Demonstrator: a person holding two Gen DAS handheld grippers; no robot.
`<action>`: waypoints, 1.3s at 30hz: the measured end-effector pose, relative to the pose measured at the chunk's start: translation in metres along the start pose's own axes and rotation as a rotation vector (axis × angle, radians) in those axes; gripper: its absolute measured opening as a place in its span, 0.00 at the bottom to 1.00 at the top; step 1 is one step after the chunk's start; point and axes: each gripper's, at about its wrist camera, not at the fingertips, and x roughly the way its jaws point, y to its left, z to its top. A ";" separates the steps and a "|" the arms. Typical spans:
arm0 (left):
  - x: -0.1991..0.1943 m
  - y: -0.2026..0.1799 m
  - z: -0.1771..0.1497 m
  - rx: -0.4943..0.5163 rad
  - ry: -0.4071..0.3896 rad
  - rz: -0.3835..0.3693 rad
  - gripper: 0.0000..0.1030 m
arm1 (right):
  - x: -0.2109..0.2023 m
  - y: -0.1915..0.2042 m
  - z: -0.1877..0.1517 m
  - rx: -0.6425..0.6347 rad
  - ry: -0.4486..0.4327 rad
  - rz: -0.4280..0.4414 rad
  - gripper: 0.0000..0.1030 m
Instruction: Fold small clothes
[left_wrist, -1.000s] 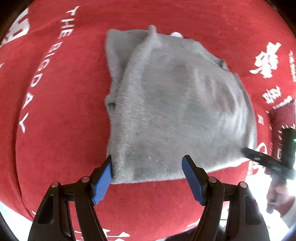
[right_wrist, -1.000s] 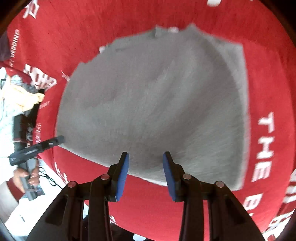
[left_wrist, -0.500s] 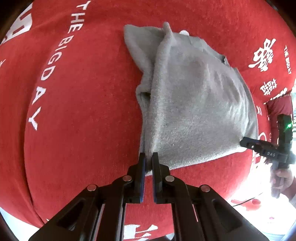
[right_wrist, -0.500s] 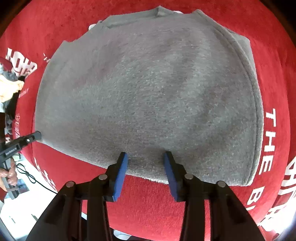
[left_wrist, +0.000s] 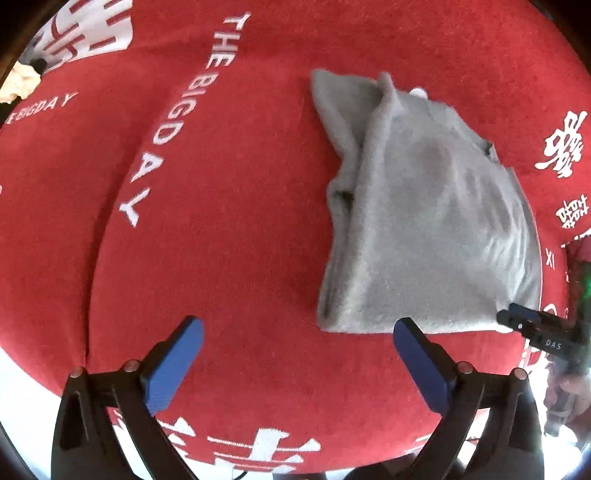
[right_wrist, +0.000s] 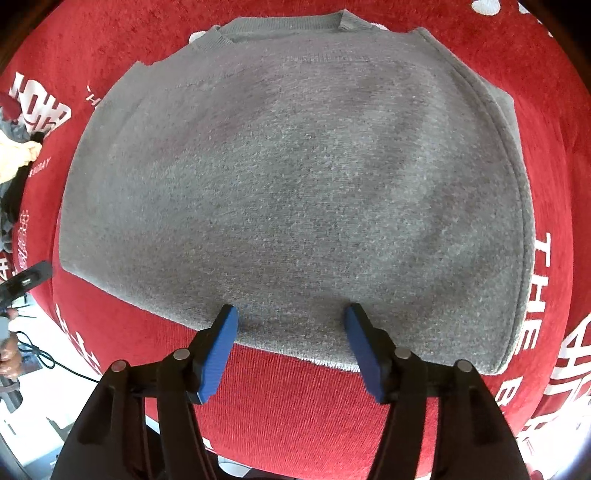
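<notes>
Grey sweater lies folded on the red cloth, both grippers spread above its near hem.

The grey sweater lies flat on the red cloth printed with white lettering, its neckline at the far edge and one side folded over in a thick ridge. The left gripper has just been opening and its blue fingers now stand wide apart over bare cloth, nothing between them, the sweater's near corner just beside the right-hand one. The right gripper has also been opening; its fingers straddle the near hem without pinching it. A heap of other clothes lies at the cloth's edge.
</notes>
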 end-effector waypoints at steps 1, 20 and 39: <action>0.001 -0.002 0.001 -0.010 0.009 -0.004 1.00 | 0.001 0.003 0.001 0.000 0.000 0.001 0.64; 0.038 -0.005 -0.019 -0.062 -0.022 0.146 1.00 | -0.034 0.120 0.123 -0.152 -0.203 0.280 0.33; 0.047 -0.009 -0.023 -0.010 -0.001 0.150 1.00 | -0.007 0.170 0.127 -0.233 -0.087 0.370 0.41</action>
